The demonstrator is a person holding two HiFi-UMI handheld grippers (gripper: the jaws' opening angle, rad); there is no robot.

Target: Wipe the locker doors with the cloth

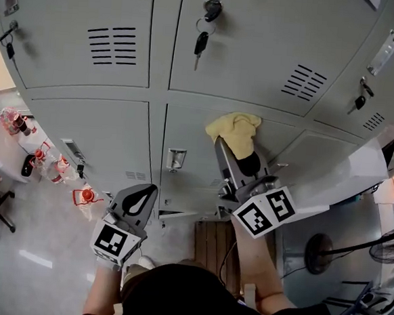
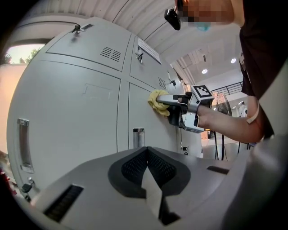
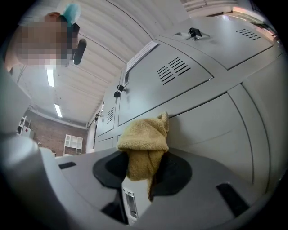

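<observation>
Closest in, the left gripper (image 1: 147, 191) hangs low in front of the lockers, away from the doors. In the left gripper view its jaws (image 2: 147, 155) are pressed together with nothing between them. Its marker cube (image 1: 112, 240) sits just above the person's left hand.

The right gripper (image 1: 237, 150) reaches further forward and higher, its marker cube (image 1: 266, 211) turned toward the head camera. Its jaws are clamped on a yellow fleece cloth (image 3: 144, 139). The cloth bunches over the jaw tips, with a tail hanging down between the dark pads.

The cloth (image 1: 234, 129) presses against the lower middle locker door (image 1: 192, 133), at the door's upper edge just below the seam with the row above. The left gripper view shows the same contact from the side, with the cloth (image 2: 157, 99) flat on the grey metal. A recessed handle (image 1: 176, 160) sits lower on that door, left of the cloth.

Above the seam, a key (image 1: 201, 42) hangs from the lock of the upper middle door, and vent slots (image 1: 113, 45) mark the upper left door.

On the floor, a wooden pallet (image 1: 212, 246) lies at the foot of the lockers. Bottles (image 1: 52, 166) stand to the left and a standing fan (image 1: 318, 251) to the right.
</observation>
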